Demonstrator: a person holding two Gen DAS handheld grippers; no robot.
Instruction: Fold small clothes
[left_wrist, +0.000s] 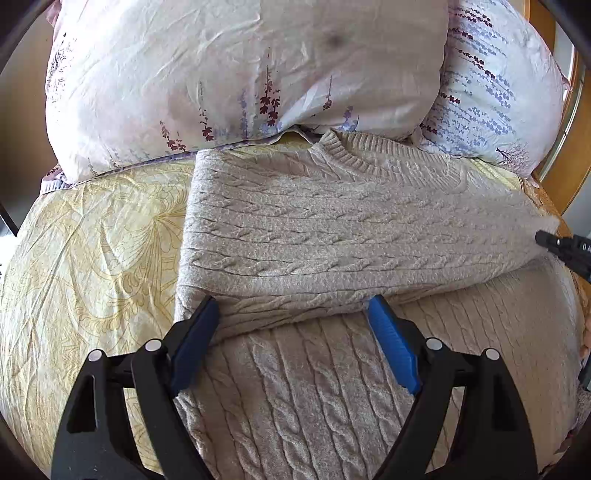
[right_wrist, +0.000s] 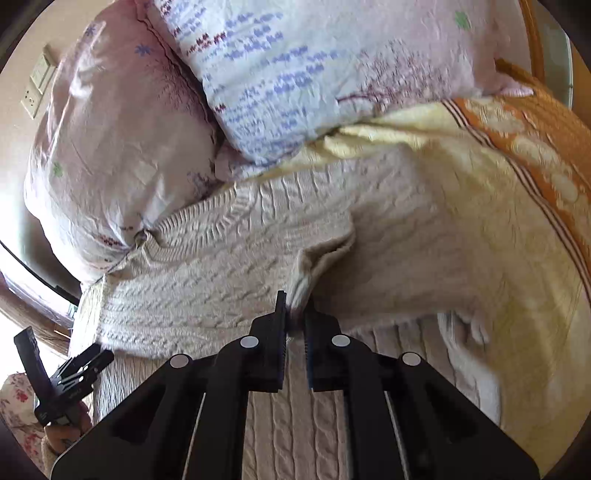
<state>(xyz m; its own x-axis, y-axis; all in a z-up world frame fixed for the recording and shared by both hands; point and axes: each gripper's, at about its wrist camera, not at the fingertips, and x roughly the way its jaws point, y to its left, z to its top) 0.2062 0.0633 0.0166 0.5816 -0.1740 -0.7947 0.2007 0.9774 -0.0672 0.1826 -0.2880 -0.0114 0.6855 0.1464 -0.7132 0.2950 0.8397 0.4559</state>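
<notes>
Beige cable-knit sweater (left_wrist: 332, 229) lies half-folded on the yellow patterned bed sheet (left_wrist: 92, 240) below the floral pillows (left_wrist: 221, 66), right gripper (right_wrist: 295, 314) jaws pinching its sleeve cuff, left gripper (left_wrist: 291, 314) jaws wide and empty, so the sleeve should travel flat across.

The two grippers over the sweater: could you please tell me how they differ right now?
The left gripper stands wide open, its blue fingers straddling the folded sleeve without pinching it. The right gripper is shut on the sleeve's cuff. Both point down at the same cable-knit sweater.
</notes>
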